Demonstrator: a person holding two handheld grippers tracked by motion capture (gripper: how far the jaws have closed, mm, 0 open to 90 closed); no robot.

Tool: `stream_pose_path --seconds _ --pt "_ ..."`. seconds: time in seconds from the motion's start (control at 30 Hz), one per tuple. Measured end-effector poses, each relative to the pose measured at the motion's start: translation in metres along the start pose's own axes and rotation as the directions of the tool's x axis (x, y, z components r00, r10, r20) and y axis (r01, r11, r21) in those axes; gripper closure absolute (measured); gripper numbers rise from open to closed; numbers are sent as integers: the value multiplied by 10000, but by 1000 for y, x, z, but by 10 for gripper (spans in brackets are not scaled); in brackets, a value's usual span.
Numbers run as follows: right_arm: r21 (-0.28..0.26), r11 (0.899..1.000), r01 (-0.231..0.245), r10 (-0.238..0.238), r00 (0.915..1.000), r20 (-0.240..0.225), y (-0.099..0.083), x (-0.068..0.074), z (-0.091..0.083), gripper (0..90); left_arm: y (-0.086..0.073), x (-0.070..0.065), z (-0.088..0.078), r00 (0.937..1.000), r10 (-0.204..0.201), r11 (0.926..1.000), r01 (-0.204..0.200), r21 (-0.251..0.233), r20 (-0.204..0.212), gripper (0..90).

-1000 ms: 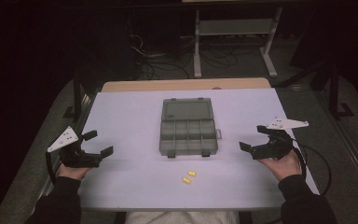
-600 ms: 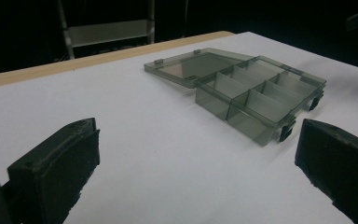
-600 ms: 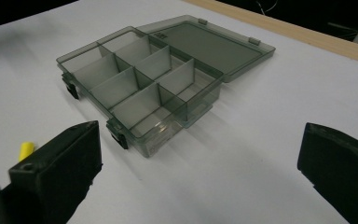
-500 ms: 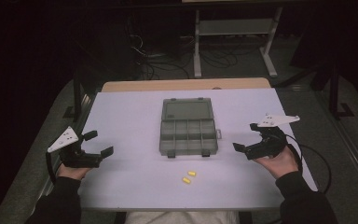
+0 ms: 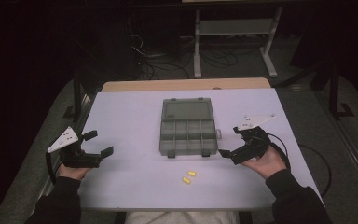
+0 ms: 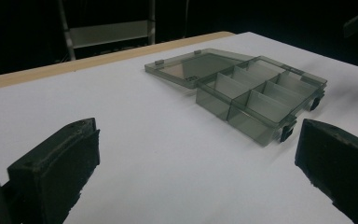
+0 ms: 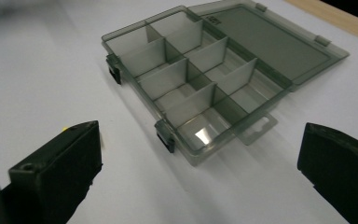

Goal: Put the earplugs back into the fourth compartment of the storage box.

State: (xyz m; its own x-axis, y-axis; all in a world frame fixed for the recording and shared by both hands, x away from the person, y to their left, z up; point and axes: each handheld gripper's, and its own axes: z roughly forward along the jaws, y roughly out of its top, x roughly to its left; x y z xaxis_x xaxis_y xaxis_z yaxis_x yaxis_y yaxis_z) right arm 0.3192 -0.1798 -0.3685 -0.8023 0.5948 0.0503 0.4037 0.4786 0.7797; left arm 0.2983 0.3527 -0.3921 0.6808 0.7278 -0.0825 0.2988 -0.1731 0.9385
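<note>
The compartment box (image 5: 188, 132) lies open mid-table, lid flat behind it, its cells empty. The right gripper (image 5: 235, 148), jaws wide, has slid inward to just beside the box's right edge; the left gripper (image 5: 100, 147) stays wide near the left edge. Two small yellow pieces (image 5: 189, 176) wait in front, likely the next pick.

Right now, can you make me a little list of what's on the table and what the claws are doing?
box: grey compartment box, lid open and lying flat, compartments look empty
small things: two yellow pieces on the table, in front of the box
left claw: open, holding nothing, left of the box
right claw: open, holding nothing, close to the box's right front corner
</note>
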Motion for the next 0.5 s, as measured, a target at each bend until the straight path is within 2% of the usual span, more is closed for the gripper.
stream_pose_path --seconds 0.5 --pt "765 9950 644 -588 9956 -728 11 20 25 0 0 0 0 10000 -20 10000 20 16 34 0"
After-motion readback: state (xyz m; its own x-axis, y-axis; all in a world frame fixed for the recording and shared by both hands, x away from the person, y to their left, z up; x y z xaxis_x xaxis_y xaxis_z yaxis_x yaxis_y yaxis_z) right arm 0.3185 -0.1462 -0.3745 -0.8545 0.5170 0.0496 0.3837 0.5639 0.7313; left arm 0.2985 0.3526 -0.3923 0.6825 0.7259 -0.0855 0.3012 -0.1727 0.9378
